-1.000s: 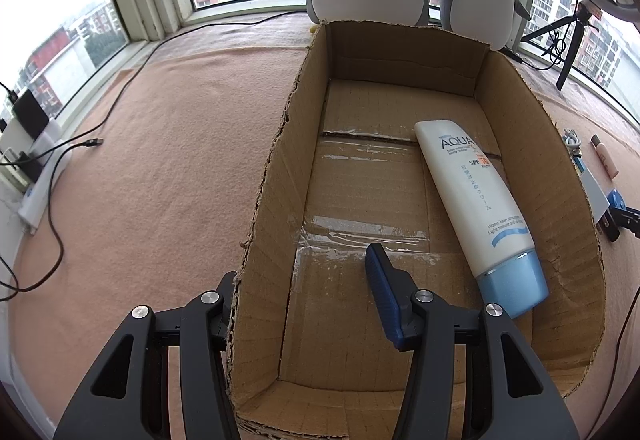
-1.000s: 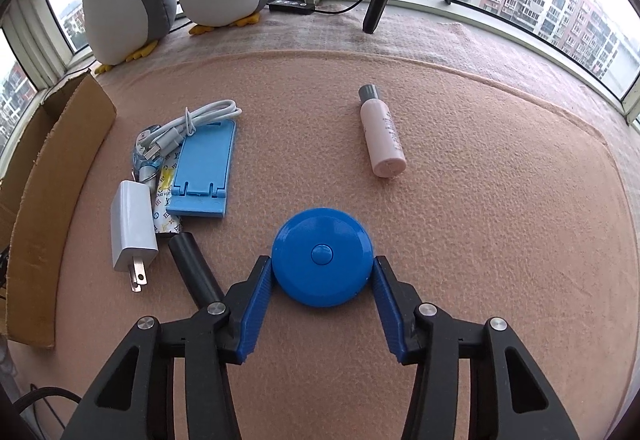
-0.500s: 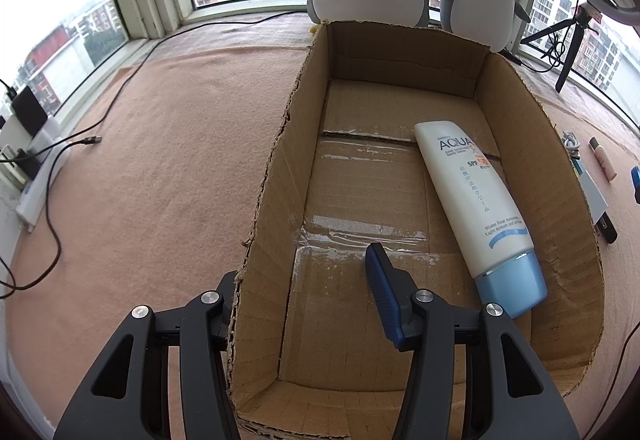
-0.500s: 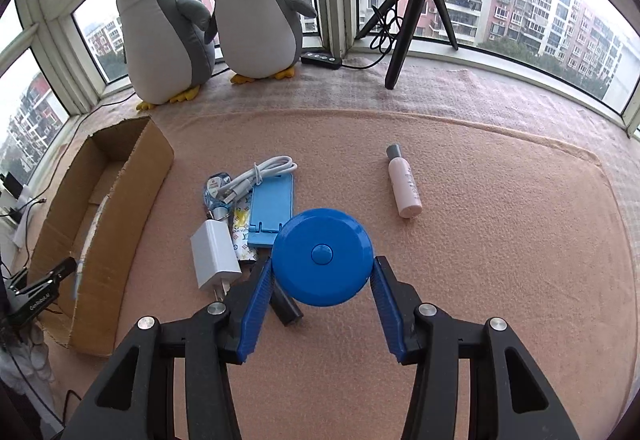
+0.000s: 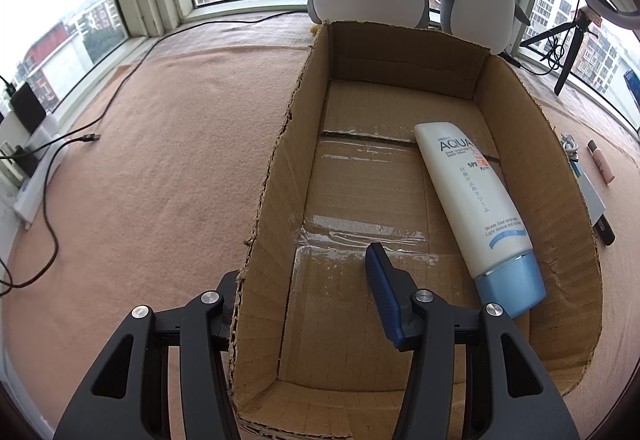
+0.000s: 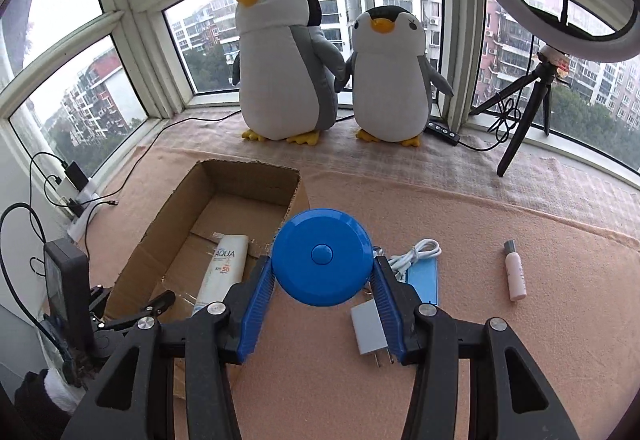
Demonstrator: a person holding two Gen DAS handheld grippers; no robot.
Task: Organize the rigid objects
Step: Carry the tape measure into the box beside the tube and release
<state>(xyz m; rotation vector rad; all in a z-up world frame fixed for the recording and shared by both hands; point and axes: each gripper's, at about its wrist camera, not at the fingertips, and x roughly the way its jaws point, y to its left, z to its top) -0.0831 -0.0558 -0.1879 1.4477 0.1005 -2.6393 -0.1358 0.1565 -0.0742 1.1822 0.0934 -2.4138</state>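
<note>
Carrying the blue disc [image 6: 322,257] above the blanket near the cardboard box [image 6: 176,208], the right gripper [image 6: 323,294] is clamping its rim edgewise; rigid, light, probably slick plastic. The left gripper [image 5: 304,292] is straddling the box's left wall, fingers wide.

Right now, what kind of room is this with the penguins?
Probably a bay-window nook high up in a flat: curved windows look out on apartment blocks, two plush penguins stand on the sill, and a ring light on a tripod suggests filming.
</note>
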